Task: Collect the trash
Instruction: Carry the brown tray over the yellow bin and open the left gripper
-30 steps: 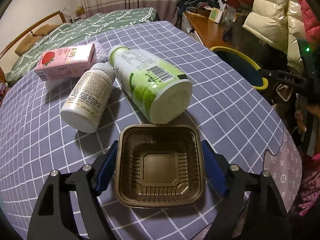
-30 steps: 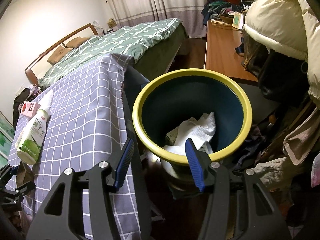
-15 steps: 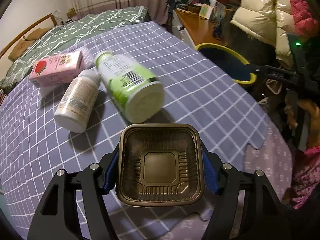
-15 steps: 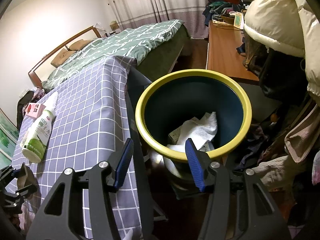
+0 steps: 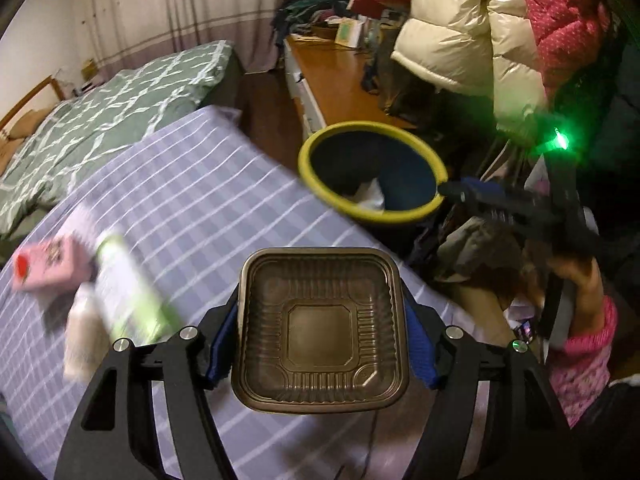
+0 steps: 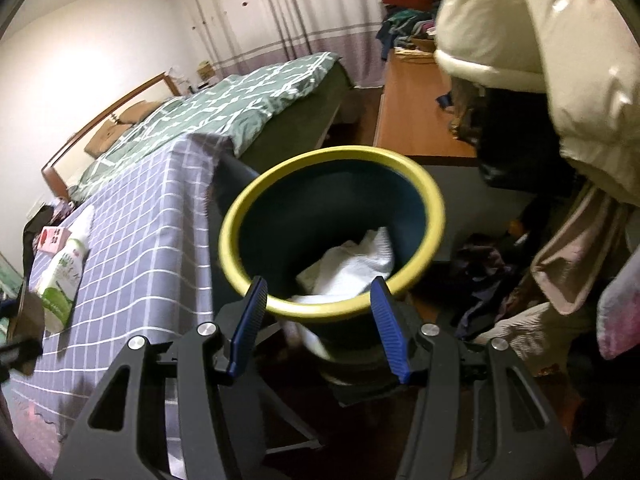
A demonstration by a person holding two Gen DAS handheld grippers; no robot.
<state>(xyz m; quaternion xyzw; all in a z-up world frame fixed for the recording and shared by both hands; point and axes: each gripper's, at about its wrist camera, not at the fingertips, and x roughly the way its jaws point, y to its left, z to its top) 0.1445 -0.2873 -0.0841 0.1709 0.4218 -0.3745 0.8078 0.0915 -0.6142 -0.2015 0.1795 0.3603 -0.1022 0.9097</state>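
pink carton point(image 5: 44, 266) at 9 o'clock, green-label bottle point(image 5: 128, 292) beside | left gripper point(image 5: 320, 330) clamped on brown plastic tray point(image 5: 320, 330), centre, above checked cloth point(image 5: 192, 200) | yellow-rimmed bin point(image 5: 372, 174) at 1 o'clock | right gripper point(image 6: 318, 326) fingers apart, empty, before bin rim

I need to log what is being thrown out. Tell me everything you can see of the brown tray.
The brown tray is a square, shallow container with rounded corners, of glossy, thin plastic by its look, with ribbed walls and a flat raised centre. It is empty, open side facing the camera. The left hand-held gripper clamps it by two opposite sides, above the checked cloth.
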